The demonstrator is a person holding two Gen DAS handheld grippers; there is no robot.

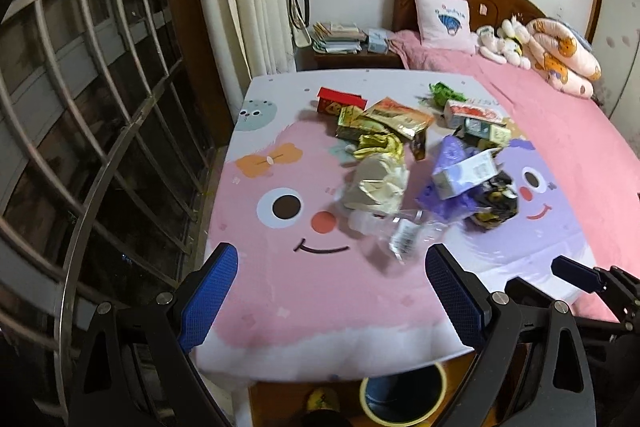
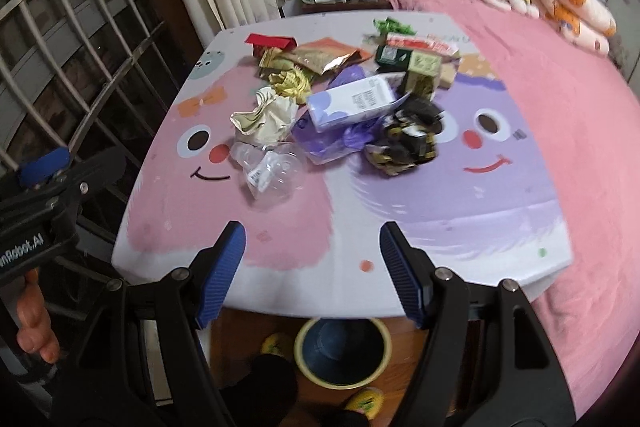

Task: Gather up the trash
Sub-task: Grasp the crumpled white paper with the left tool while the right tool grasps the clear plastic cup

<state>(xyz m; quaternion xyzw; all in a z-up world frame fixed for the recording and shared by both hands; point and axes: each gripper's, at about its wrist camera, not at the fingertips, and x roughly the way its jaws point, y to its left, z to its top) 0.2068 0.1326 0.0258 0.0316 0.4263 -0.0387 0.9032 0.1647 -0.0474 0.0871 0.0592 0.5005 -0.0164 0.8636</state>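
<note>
A pile of trash lies on a cartoon-printed table (image 1: 304, 307) (image 2: 460, 239): a clear crushed plastic cup (image 1: 404, 231) (image 2: 272, 171), a crumpled cream wrapper (image 1: 376, 183) (image 2: 266, 117), a white-and-purple carton (image 1: 464, 173) (image 2: 354, 101) on a purple bag (image 2: 332, 143), a dark crumpled wrapper (image 1: 494, 205) (image 2: 408, 141), gold packets (image 1: 400, 117) (image 2: 316, 59), a red box (image 1: 340, 99) (image 2: 270, 43). My left gripper (image 1: 332, 291) is open and empty, short of the cup. My right gripper (image 2: 312, 267) is open and empty over the table's near edge.
A dark bin with a yellow rim (image 2: 342, 351) (image 1: 404, 399) stands on the floor under the table's near edge. A pink bed (image 2: 568, 115) is on the right. A barred window (image 1: 80, 107) and curtains are on the left. A nightstand with books (image 1: 340, 39) is behind.
</note>
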